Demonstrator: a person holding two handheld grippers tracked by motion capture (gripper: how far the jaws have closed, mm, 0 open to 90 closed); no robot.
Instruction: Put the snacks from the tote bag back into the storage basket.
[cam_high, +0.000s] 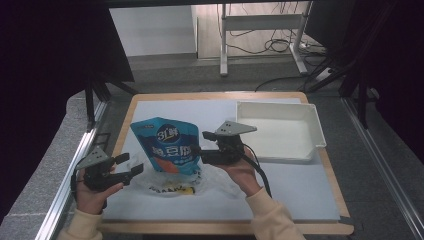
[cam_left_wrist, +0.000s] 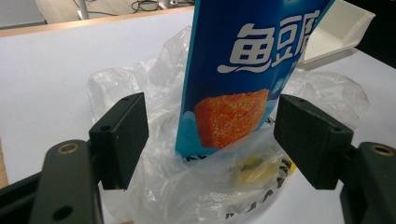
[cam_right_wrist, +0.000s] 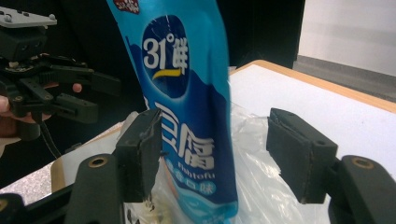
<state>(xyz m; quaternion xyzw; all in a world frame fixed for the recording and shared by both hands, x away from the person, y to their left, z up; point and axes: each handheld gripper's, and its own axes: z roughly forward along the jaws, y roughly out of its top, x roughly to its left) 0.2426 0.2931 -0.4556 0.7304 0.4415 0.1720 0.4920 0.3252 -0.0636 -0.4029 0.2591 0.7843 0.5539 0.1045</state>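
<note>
— Standing upright in the clear plastic bag (cam_high: 172, 182) on the table (cam_high: 300, 195) is a blue fish-tofu pouch (cam_high: 167, 145); the white tray (cam_high: 280, 131) sits well apart.

— We hold the left gripper (cam_high: 131, 169) beside the pouch, fingers wide, gripping nothing. The right gripper (cam_high: 197, 146) brackets the pouch; whether its spread fingers touch it, we cannot tell.

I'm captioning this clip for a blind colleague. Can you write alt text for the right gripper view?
A blue fish tofu pouch stands upright between the right gripper's open black jaws, above a clear plastic bag on the white table. The left gripper shows farther off.
</note>
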